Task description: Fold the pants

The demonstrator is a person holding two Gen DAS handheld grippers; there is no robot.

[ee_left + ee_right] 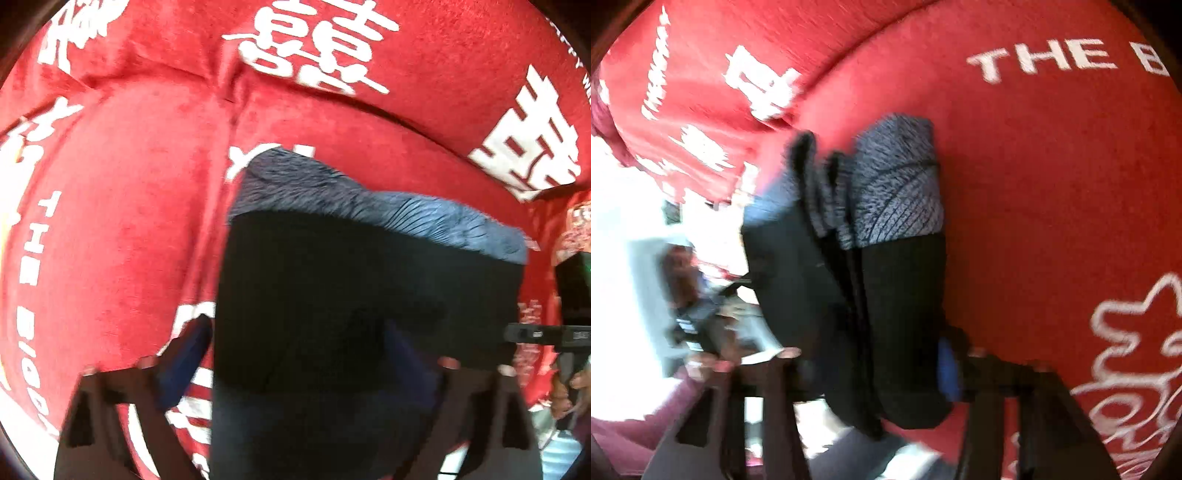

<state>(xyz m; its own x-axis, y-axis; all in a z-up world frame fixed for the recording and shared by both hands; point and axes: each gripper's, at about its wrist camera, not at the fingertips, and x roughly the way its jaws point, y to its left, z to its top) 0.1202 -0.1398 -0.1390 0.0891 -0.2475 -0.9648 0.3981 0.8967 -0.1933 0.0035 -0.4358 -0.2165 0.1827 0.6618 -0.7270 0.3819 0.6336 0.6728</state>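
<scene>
Handling notes first: we judge the pants soft, limp and light, a knit that slumps wherever it goes unsupported, with nothing fragile about it. They lie as a dark folded bundle on the red cloth printed with white characters, the heathered blue-grey waistband at the far end in the left wrist view. In the right wrist view we see several stacked layers edge-on, so the fold looks well along.

Best hold, we think: pinch through all layers at a folded edge or near the waistband, where the elastic gives some body; a single layer would peel away.

Left gripper points steeply down over the near end of the bundle, jaws spread wide on either side of it, pads not pressing.

Right gripper angles down less steeply, jaws partly open with the thick black end of the bundle between them. Blur keeps us from telling whether the pads bear on the cloth.

At the left view's right edge, a dark gripper body shows.
</scene>
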